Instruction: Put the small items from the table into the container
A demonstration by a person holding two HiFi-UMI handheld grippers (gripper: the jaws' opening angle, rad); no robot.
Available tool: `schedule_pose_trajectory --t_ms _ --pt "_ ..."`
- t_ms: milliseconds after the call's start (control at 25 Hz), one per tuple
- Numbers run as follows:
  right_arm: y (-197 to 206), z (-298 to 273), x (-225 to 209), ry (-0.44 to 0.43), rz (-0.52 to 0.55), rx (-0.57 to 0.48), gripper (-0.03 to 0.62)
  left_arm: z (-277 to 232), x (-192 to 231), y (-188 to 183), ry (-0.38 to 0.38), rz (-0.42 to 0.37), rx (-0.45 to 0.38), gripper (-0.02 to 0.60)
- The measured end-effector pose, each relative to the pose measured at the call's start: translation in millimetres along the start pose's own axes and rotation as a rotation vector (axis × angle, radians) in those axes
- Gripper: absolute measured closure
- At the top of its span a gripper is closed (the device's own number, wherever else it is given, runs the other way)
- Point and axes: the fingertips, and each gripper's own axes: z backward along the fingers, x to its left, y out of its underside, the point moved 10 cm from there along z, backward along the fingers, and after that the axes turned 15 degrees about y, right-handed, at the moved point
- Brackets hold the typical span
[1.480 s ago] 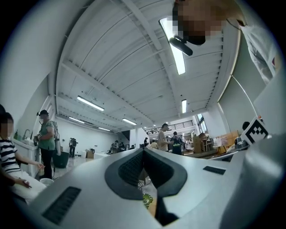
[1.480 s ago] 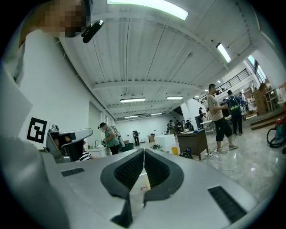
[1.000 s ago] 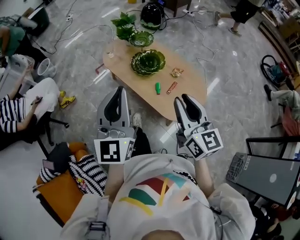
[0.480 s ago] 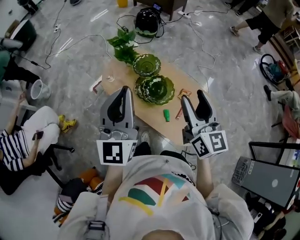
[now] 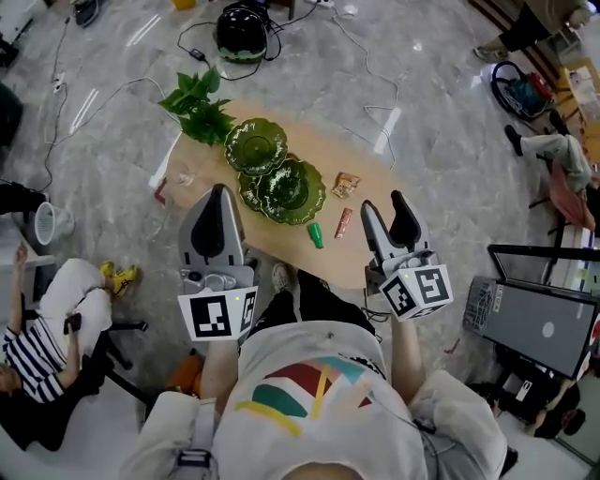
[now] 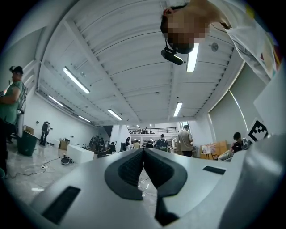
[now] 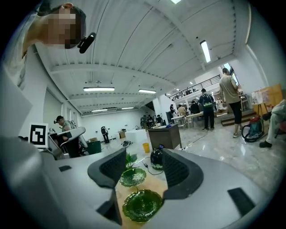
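On the oval wooden table [image 5: 314,150] lie three small items: a green piece [image 5: 315,234], a brown stick-shaped wrapper [image 5: 343,222] and a golden wrapper [image 5: 346,184]. Beside them stand two green glass dishes, a larger one [image 5: 286,190] and a smaller one [image 5: 255,145]. My left gripper [image 5: 218,192] hangs over the table's near left edge, shut and empty; in the left gripper view its jaws [image 6: 143,150] meet, pointing into the room. My right gripper [image 5: 382,202] is open and empty near the table's right end. Between its jaws [image 7: 142,167] show the larger dish [image 7: 142,205] and the smaller dish [image 7: 132,177].
A leafy plant [image 5: 197,103] stands at the table's far left end. A black helmet-like object [image 5: 242,19] and cables lie on the floor beyond. A seated person [image 5: 42,323] is at the left, a dark screen [image 5: 544,323] at the right.
The right gripper's jaws have opened. Both grippers have come up to the table's near edge, and the table now lies closer in the head view.
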Motion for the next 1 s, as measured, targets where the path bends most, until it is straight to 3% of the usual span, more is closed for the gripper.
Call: schedule_pose_trajectory --t_ms 160,280,480,680,800,840,920,1000 --pt "13 -24 -20 0.025 0.025 0.053 0.332 -19 -2 16 0.014 0.020 0.027 0.574" --pt "48 -58 -44 0.063 0.038 0.122 0.330 -34 1 36 0.034 0.031 0.069 0.574" --pt "178 -128 -99 0.115 0.120 0.398 0.332 -53 12 81 0.055 0.038 0.145 0.574" --pt "317 -177 -144 0.203 0.148 0.703 0.332 -51 24 146 0.024 0.059 0.202 0.574" --pt "366 -190 -157 0.253 0.119 0.781 0.332 -41 30 187 0.003 0.083 0.239 0.574" --pt "375 -194 -160 0.256 0.118 0.790 0.342 -38 31 199 -0.006 0.092 0.248 0.574" --pt "385 -201 -161 0.247 0.135 0.805 0.494 -33 34 218 -0.024 0.110 0.264 0.574" --pt "384 -205 -159 0.237 0.163 0.811 0.542 -32 37 226 -0.036 0.123 0.274 0.574"
